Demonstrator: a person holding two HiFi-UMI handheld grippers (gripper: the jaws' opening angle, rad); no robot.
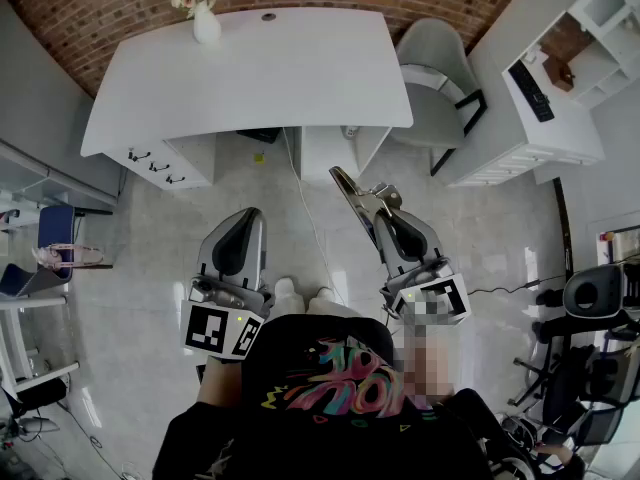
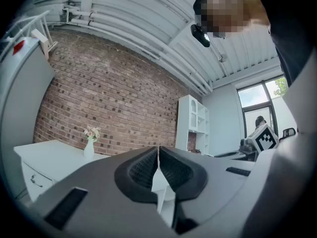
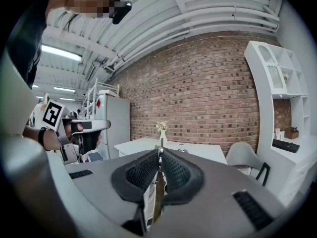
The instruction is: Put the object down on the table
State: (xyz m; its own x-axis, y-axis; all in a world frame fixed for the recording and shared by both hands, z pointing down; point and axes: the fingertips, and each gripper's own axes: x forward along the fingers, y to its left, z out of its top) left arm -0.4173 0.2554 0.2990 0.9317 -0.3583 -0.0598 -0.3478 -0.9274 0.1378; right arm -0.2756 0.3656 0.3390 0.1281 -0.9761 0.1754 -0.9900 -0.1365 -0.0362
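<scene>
My right gripper [image 1: 377, 204] is shut on a thin, flat metal object [image 1: 349, 189], which sticks out past the jaws toward the white table [image 1: 300, 68]. In the right gripper view, the object [image 3: 154, 195] shows edge-on, silver and brown, pinched between the ribbed pads of the right gripper [image 3: 159, 153]. My left gripper [image 1: 241, 222] is held at the same height to the left, shut, with nothing in it. The left gripper view shows the left gripper [image 2: 158, 151] with its pads meeting at the tips. Both grippers hover over the floor, short of the table's front edge.
A white vase of flowers [image 1: 204, 20] stands at the table's far left. A grey chair [image 1: 437, 80] sits at the table's right end, with a white shelf unit [image 1: 545, 118] beyond it. Drawers [image 1: 160, 160] hang under the table's left side. A cable [image 1: 305, 213] runs across the floor.
</scene>
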